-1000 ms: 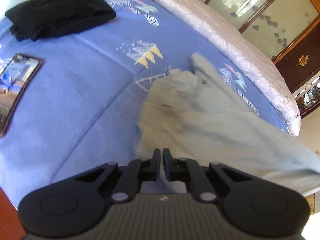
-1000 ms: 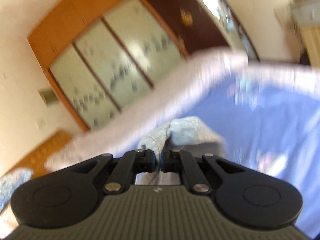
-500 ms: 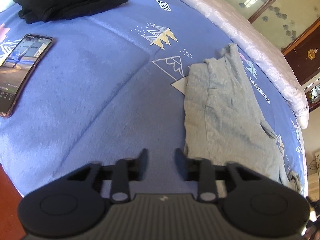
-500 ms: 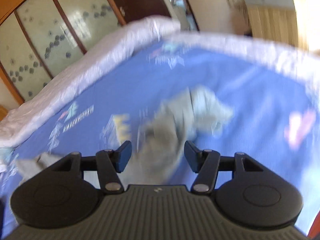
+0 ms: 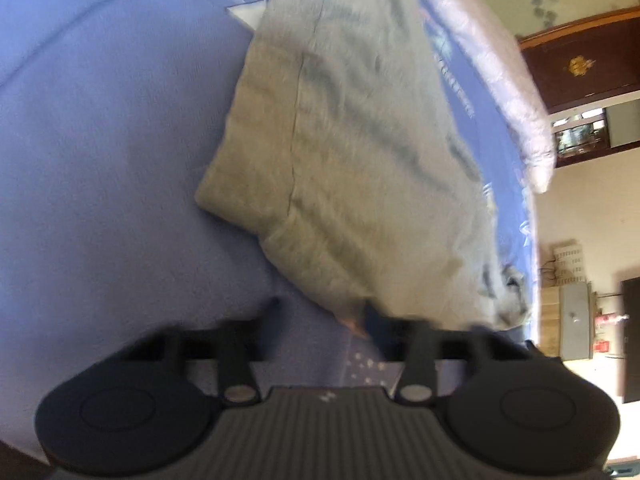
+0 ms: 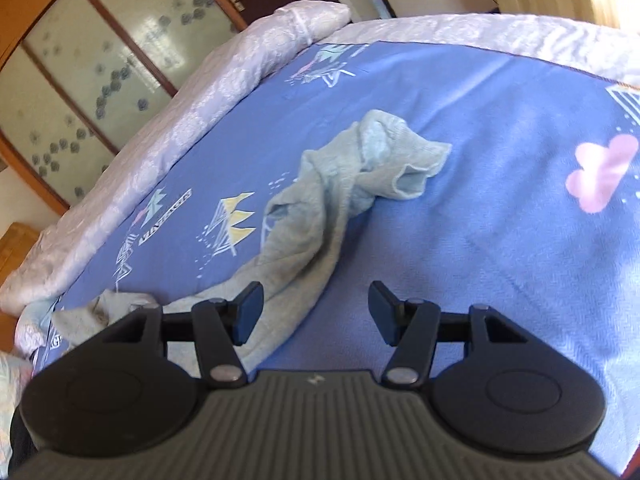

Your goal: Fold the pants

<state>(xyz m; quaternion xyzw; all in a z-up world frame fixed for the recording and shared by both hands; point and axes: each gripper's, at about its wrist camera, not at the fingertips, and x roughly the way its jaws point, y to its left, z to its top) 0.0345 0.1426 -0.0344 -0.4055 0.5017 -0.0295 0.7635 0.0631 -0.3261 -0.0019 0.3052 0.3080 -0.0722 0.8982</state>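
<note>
The pants (image 5: pixel 352 152) are spread along the bed (image 5: pixel 100 160), close to the edge where a pale quilt (image 6: pixel 208 92) is rolled up. The waist end lies roughly flat and doubled, with a long seam running down it. The leg end (image 6: pixel 384 164), toward the bed's far corner, is twisted and bunched, one cuff gaping open.

Both claws are released and nothing is held. The left gripper (image 5: pixel 320 312) hangs just above the sheet at the near edge of the cloth, its right finger at or over the hem; blur hides whether it touches. The right gripper (image 6: pixel 312 308) is spread wide, its left finger (image 6: pixel 250 306) over the leg's edge and the other over bare sheet.

The step judged to be in hand is a fresh grasp before the next fold. It would be done best if the crumpled legs were drawn straight first, and if each pinch were taken through all layers near a corner.

The fabric looks like soft, limp grey knit, ribbed at the hem and likely to sag. The blue printed sheet appears smooth and yielding.
</note>
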